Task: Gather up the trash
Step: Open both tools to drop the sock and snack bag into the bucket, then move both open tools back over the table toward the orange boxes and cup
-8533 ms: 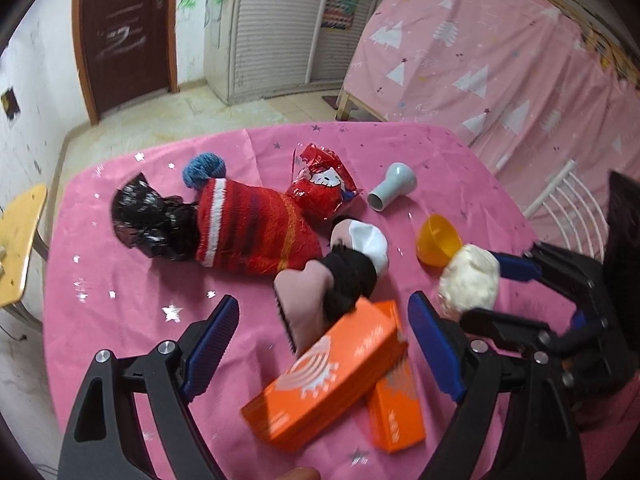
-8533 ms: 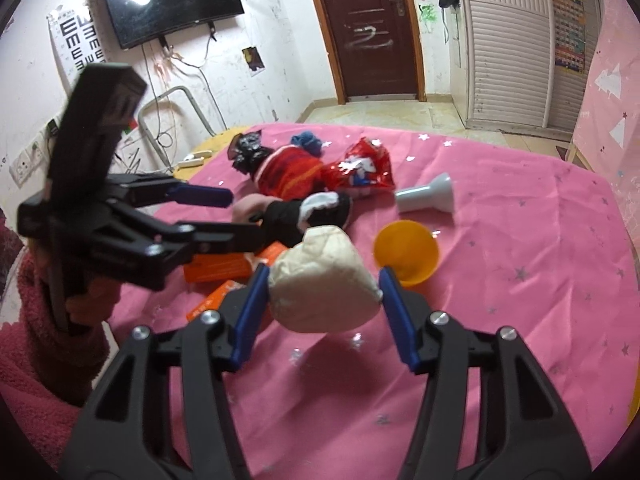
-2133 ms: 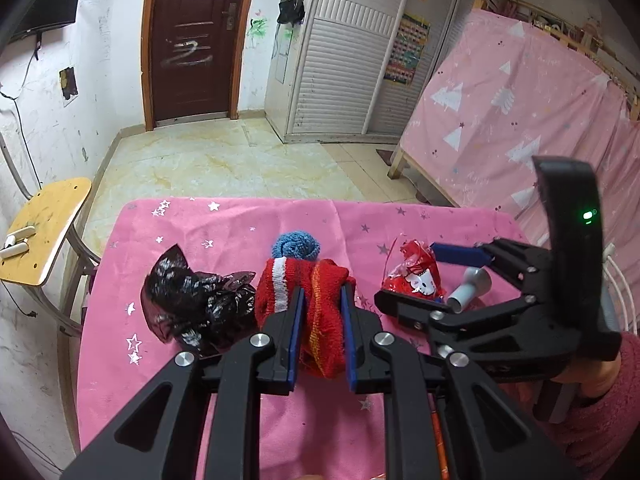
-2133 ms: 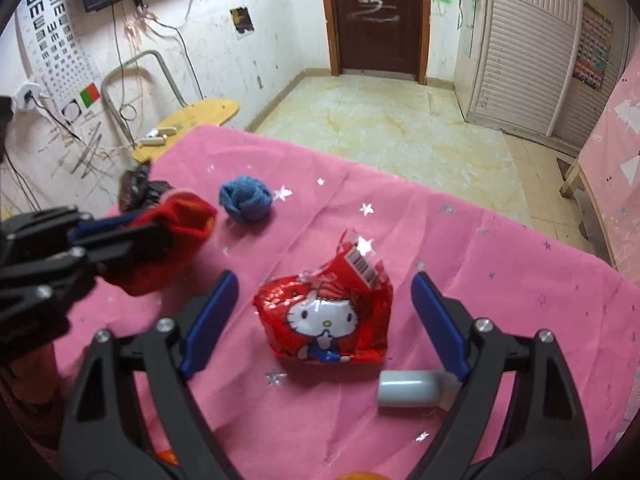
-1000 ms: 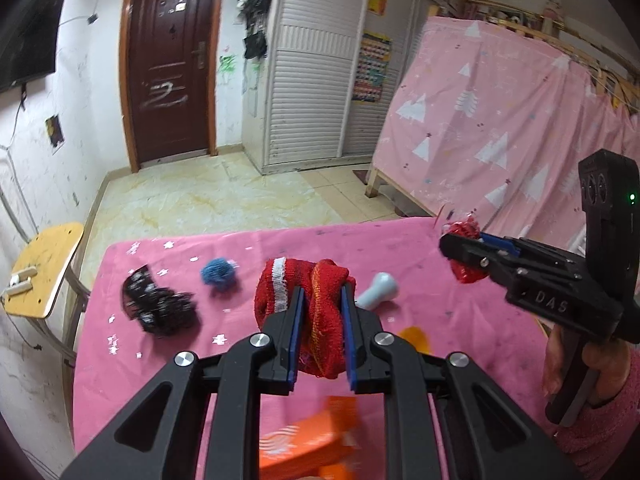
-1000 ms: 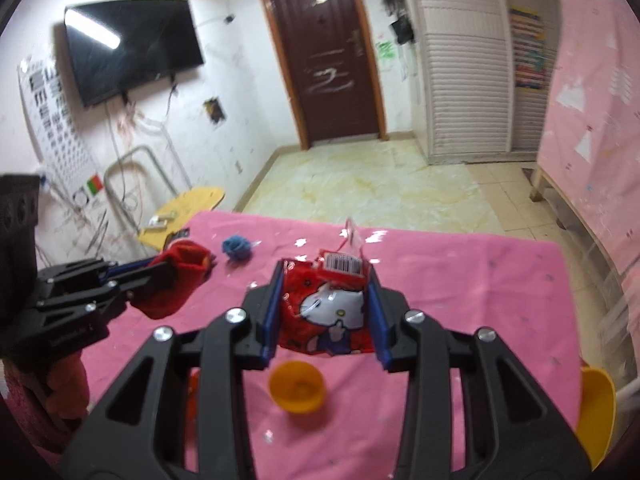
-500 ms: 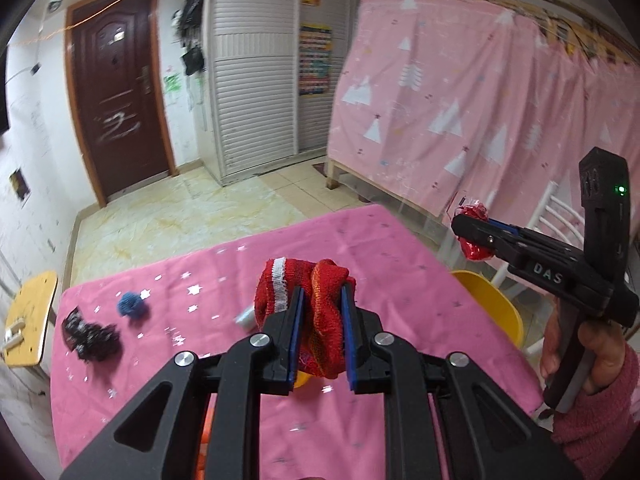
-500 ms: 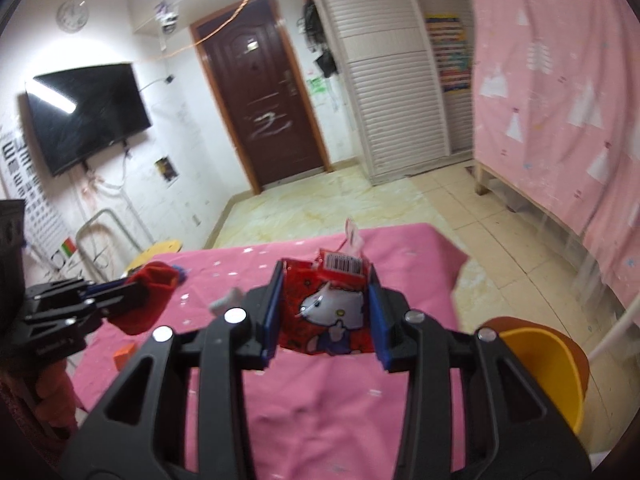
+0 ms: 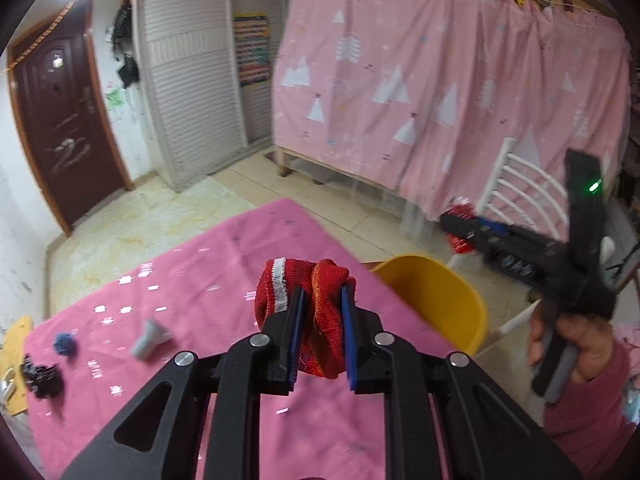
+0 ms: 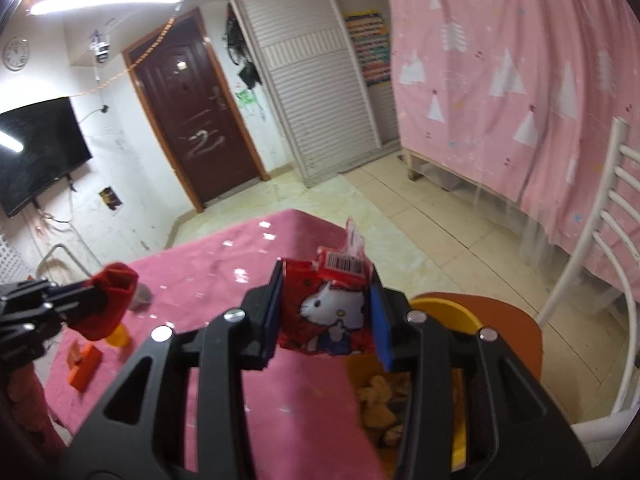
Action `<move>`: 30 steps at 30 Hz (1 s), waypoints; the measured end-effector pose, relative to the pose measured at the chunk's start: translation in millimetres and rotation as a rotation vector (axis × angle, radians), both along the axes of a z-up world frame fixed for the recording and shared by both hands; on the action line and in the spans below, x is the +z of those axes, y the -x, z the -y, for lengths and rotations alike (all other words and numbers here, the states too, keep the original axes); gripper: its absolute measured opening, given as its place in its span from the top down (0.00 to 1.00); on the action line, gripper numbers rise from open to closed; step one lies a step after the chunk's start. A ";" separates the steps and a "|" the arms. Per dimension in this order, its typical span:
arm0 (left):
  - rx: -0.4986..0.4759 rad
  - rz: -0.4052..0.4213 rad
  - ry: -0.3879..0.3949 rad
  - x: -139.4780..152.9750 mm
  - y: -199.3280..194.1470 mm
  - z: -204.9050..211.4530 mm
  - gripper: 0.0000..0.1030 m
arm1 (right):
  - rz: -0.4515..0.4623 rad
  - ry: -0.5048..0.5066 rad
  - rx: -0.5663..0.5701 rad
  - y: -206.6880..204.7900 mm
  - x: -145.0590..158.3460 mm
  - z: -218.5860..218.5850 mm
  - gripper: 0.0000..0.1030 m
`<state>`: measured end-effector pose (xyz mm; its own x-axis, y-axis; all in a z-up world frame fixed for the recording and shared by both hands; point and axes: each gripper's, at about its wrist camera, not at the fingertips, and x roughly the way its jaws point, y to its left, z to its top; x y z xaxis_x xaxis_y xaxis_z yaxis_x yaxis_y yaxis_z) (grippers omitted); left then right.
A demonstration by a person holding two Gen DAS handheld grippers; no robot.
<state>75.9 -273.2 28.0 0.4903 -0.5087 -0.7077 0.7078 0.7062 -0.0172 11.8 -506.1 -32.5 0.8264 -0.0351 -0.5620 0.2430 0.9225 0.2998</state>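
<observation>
Both claws had swung away from the mess on the desk [image 9: 224, 248] toward the yellow bin [image 9: 440, 304] at 3 o'clock. The left claw [image 9: 320, 336] squeezed the red knit sock [image 9: 304, 296]. The right claw [image 10: 326, 316] gripped the red snack wrapper [image 10: 320, 320] right above the bin. Dropping them looked next.

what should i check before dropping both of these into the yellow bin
1. Right gripper clamped on the red snack wrapper: ok.
2. Left gripper clamped on the red knit cloth: ok.
3. Wrapper over the yellow bin opening: ok, bin sits just below and ahead.
4. Cloth over the bin: not ok, it hangs above the pink tablecloth, bin to its right.
5. Room in the bin: ok, scraps only at the bottom.
6. Cloth counts as trash: cannot tell.
</observation>
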 end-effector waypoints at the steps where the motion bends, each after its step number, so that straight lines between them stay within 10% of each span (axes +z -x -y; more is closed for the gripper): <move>1: -0.020 -0.026 0.016 -0.3 0.3 9.7 0.91 | -0.009 0.001 -0.006 -0.4 -3.3 3.2 0.64; 21: -0.127 -0.185 0.027 -35.8 -4.4 121.4 0.90 | -0.016 -0.087 -0.134 25.5 -34.1 63.5 0.49; 27: -0.137 -0.223 0.058 -37.8 -2.2 132.0 0.52 | 0.006 -0.107 -0.169 34.8 -32.9 74.4 0.49; 30: -0.134 -0.197 0.050 -34.3 4.1 131.1 0.51 | 0.008 -0.111 -0.169 34.0 -32.9 77.1 0.48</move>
